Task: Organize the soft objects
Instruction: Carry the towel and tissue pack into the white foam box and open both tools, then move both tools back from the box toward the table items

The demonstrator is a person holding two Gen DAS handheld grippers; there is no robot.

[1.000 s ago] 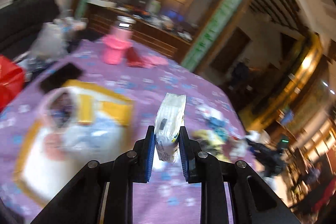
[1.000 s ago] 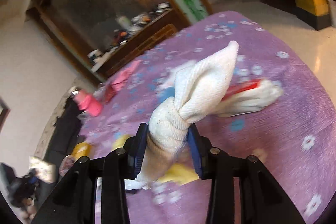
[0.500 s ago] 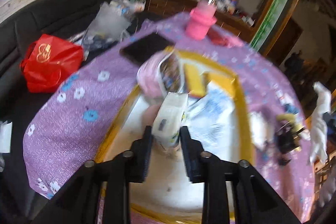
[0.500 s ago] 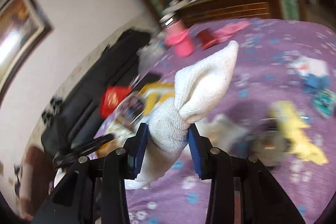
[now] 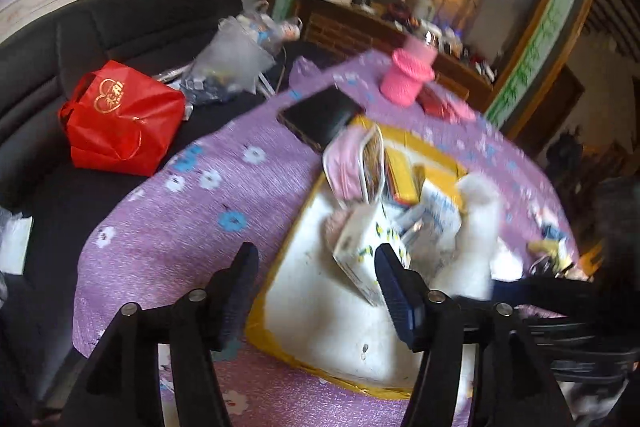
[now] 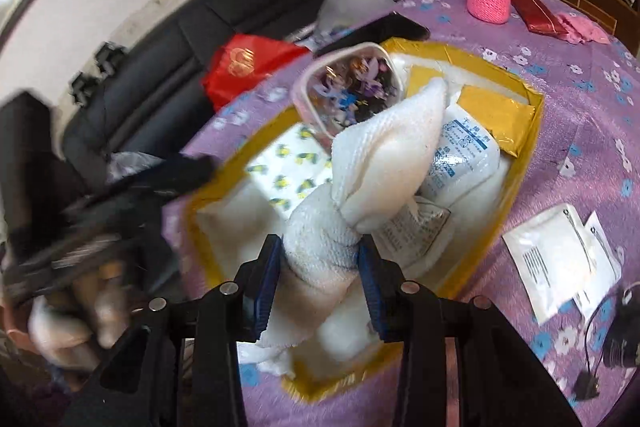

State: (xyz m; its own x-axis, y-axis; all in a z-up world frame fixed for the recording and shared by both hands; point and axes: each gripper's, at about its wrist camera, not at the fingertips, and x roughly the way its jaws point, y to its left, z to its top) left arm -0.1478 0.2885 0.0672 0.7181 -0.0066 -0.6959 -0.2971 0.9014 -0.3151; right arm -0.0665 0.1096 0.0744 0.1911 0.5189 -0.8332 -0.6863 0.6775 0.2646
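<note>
My right tool is clamped on the knotted white towel — over the yellow-rimmed box on the bench. My left tool is wide apart — the lemon-print tissue pack sits in the box.

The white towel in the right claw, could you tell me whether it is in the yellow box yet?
Not yet: the white towel is clamped in the right claw, held above the yellow box.
</note>
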